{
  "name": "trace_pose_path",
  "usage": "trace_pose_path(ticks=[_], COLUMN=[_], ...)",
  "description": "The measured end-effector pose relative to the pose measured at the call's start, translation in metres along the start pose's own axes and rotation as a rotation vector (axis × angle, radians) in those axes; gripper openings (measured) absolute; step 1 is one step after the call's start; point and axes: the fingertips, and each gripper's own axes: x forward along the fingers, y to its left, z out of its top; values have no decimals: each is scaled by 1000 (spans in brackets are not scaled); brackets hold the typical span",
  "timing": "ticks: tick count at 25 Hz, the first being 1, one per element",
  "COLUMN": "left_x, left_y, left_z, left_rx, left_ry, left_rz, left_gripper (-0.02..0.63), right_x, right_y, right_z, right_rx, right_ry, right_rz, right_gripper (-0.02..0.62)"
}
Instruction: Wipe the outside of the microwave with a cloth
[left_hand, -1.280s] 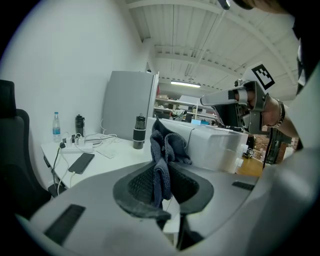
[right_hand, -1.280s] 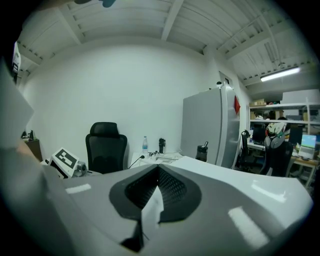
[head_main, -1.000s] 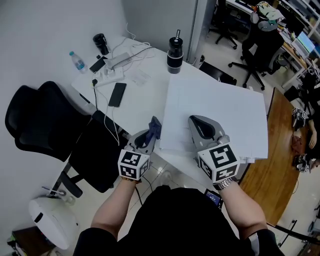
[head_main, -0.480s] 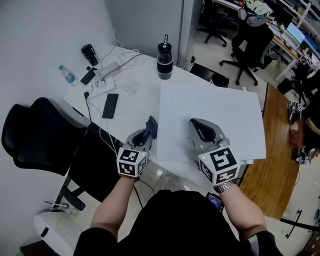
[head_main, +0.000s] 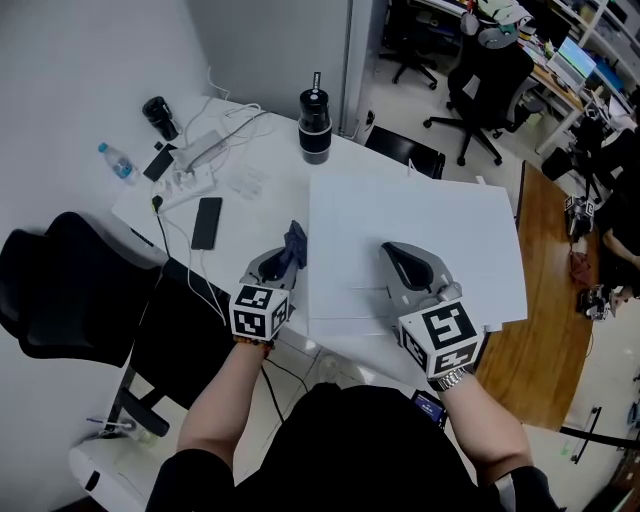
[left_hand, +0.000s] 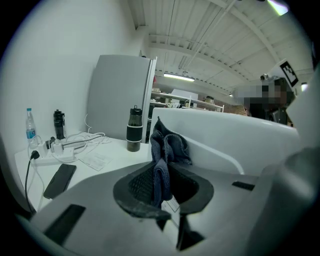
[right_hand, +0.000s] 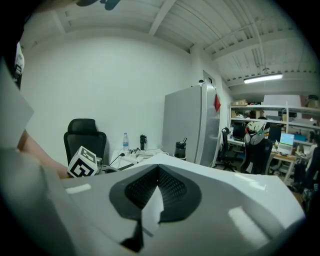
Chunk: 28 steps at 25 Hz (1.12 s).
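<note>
You hold two claws, the left claw (head_main: 289, 250) and the right claw (head_main: 393, 252). One cloth (left_hand: 162, 150), one microwave (head_main: 430, 215). On the counter (head_main: 262, 205): one tall flask (head_main: 314, 125), one small dark bottle (head_main: 157, 115), one water bottle (head_main: 116, 163), one phone (head_main: 205, 222), one power strip (head_main: 196, 152).

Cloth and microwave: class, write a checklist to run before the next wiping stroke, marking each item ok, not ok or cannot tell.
1. Is the cloth clamped in the left tool: ok.
2. Does the cloth touch the side of the microwave: cannot tell.
3. Is the right tool shut, empty and over the microwave's top: ok.
4. Does the black flask stand apart from the microwave: ok.
</note>
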Motion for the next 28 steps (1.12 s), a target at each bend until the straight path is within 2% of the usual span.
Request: trace_pose_path(ticks=[28], left_x=[86], left_y=[56], left_z=[33], left_rx=[-24], left_ry=[31], left_rz=[4], left_gripper=[63], right_x=[30], right_y=[-42], right_z=[3], right_rx=[9], right_ry=[25], right_rz=[-73], right_gripper=[2])
